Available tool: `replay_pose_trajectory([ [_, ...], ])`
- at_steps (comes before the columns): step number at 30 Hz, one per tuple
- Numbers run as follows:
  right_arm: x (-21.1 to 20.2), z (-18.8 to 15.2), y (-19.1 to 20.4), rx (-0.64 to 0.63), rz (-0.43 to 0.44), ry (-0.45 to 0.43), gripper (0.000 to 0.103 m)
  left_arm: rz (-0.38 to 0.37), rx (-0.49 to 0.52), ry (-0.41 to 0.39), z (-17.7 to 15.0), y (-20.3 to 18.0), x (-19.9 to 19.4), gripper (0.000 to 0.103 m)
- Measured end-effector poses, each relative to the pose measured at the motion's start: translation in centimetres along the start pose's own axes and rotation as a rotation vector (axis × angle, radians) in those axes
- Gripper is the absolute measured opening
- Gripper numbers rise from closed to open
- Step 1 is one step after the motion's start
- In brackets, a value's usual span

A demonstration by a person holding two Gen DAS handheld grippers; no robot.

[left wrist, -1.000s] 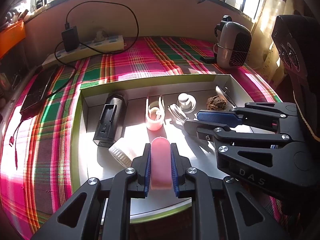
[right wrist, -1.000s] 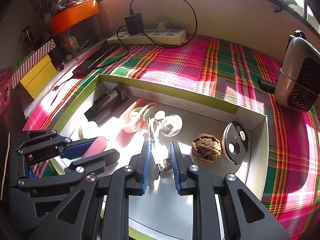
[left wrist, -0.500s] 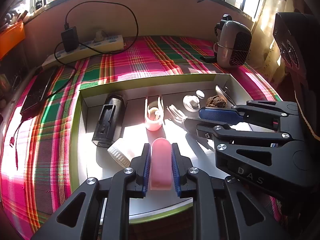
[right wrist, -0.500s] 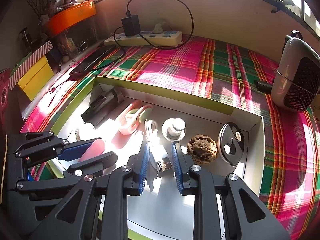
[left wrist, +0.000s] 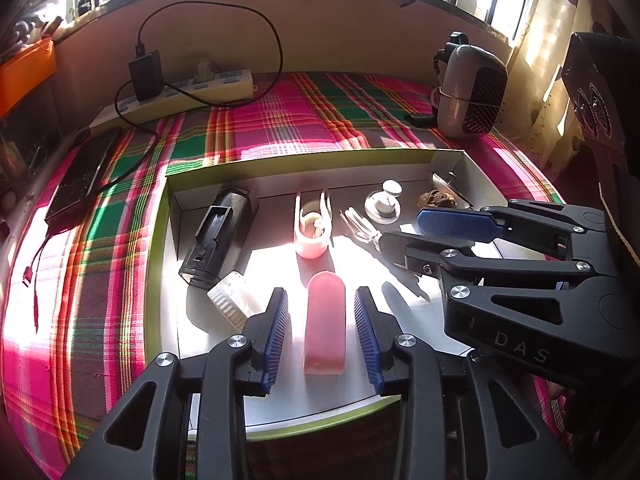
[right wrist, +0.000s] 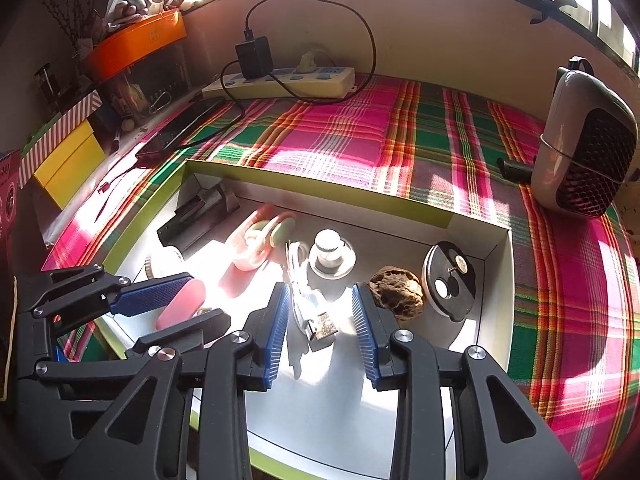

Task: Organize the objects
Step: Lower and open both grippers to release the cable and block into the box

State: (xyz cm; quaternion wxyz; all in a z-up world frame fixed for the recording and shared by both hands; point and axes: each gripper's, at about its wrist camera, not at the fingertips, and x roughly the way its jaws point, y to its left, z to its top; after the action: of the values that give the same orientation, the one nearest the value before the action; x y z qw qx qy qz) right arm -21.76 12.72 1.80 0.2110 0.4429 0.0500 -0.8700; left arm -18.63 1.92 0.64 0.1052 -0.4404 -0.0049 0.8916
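Pink bar [left wrist: 325, 322]: smooth, waxy-looking block with a rounded far end, lying flat on the tray floor near the near edge. Left gripper [left wrist: 322, 334] straddles it, jaws opening, blue ribbed pads clear of both sides.

White cable [right wrist: 310, 310]: coiled glossy cord with a metal USB plug at its near end, lying on the tray floor right of the bar. Right gripper [right wrist: 320, 330] is around it, jaws opening, pads not touching it. "DAS" is moulded on the right gripper's black body in the left view.

Tray [left wrist: 280, 164]: shallow rectangular box, white inside, lime-green outer edge. Other contents, left to right:
- black battery-style holder [left wrist: 218, 238], matte, lying at far left
- ribbed translucent cap [left wrist: 232, 306], just left of the bar
- pink clip-shaped piece [left wrist: 312, 226], far of the bar
- white knob on a round metal base [right wrist: 331, 256]
- rough, wrinkled brown lump [right wrist: 396, 294], like a walnut, just right of the right gripper's pad
- black disc [right wrist: 450, 284] leaning on the right wall

Outside the tray: woven plaid cloth [right wrist: 340, 136], pink/green/orange. Cream power strip [right wrist: 288, 80] with a black adapter at the far wall. Grey heater with black mesh grille [right wrist: 584, 140] far right. Orange bin and yellow box at far left; print on them unreadable.
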Motion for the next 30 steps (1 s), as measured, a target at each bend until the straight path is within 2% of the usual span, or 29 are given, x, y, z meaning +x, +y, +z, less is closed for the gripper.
replay_pose_trajectory([
  [2,-0.3,-0.1,0.1,0.003,0.001,-0.007,0.041,-0.004,0.002,-0.003,-0.1,-0.1,-0.3,0.035],
  [16,-2.6,-0.5,0.4,0.023,-0.009,-0.048,0.041,0.006,0.008,-0.027,-0.7,-0.6,-2.3,0.036],
  [30,-7.3,-2.3,0.8,0.066,-0.018,-0.129,0.041,0.012,-0.001,-0.091,-1.9,-0.7,-6.3,0.036],
])
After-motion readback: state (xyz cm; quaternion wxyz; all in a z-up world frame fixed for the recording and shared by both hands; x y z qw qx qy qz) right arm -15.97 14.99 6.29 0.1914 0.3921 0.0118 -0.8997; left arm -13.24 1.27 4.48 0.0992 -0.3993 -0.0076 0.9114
